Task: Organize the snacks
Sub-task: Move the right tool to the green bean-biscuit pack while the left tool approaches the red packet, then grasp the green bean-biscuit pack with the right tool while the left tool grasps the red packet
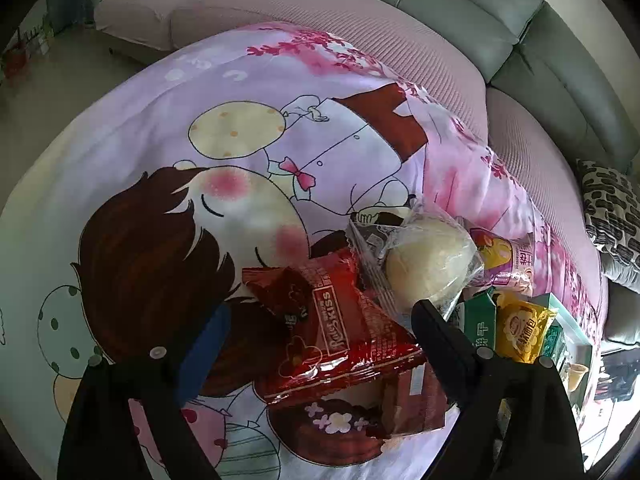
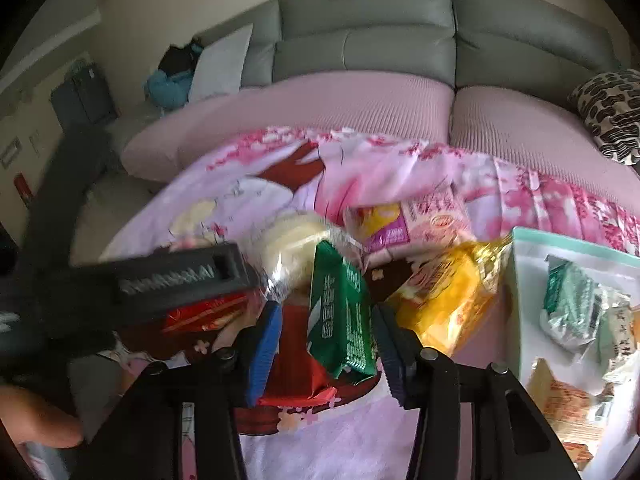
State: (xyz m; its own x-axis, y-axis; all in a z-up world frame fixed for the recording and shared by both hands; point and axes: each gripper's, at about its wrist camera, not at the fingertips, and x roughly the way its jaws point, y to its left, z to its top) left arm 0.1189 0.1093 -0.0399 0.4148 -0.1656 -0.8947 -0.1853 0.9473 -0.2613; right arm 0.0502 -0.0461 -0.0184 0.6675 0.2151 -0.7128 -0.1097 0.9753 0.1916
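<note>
Spread wide on the left gripper [image 1: 316,344], jaws either side of the red snack packet [image 1: 340,340] on the cartoon bedsheet [image 1: 160,160], no squeeze yet visible. Parted too on the right gripper [image 2: 326,344], with the green biscuit packet [image 2: 340,320] standing tilted between the blue pads [image 2: 264,344]; no clear contact on either side, so held or merely framed — cannot tell, though a gap shows on both sides.

Loose pile, in the left wrist view: clear-wrapped pale bun [image 1: 428,264] at 1 o'clock from the red packet and overlapping its upper edge; pink-and-yellow packet [image 1: 508,260] at 3 o'clock from the bun; yellow packet [image 1: 524,332] further down at 4 o'clock, just beside the green one; a small brown wrapper [image 1: 416,400] at 5 o'clock from the red packet, partly beneath it.

Destination, seemingly: pale teal-rimmed box [image 2: 520,248] at 3 o'clock in the right wrist view, already holding several packets — a green-and-silver packet [image 2: 572,304] and orange-printed ones [image 2: 568,404] among them.

Judged partway done: some snacks boxed, at least six left on the sheet. Red and green packets likely next in line, each between open jaws. Still ahead: closing, lifting, carrying rightward to the box, then the bun, the pink, yellow and brown packets. Motion blur in the right view, so fine detail uncertain.
</note>
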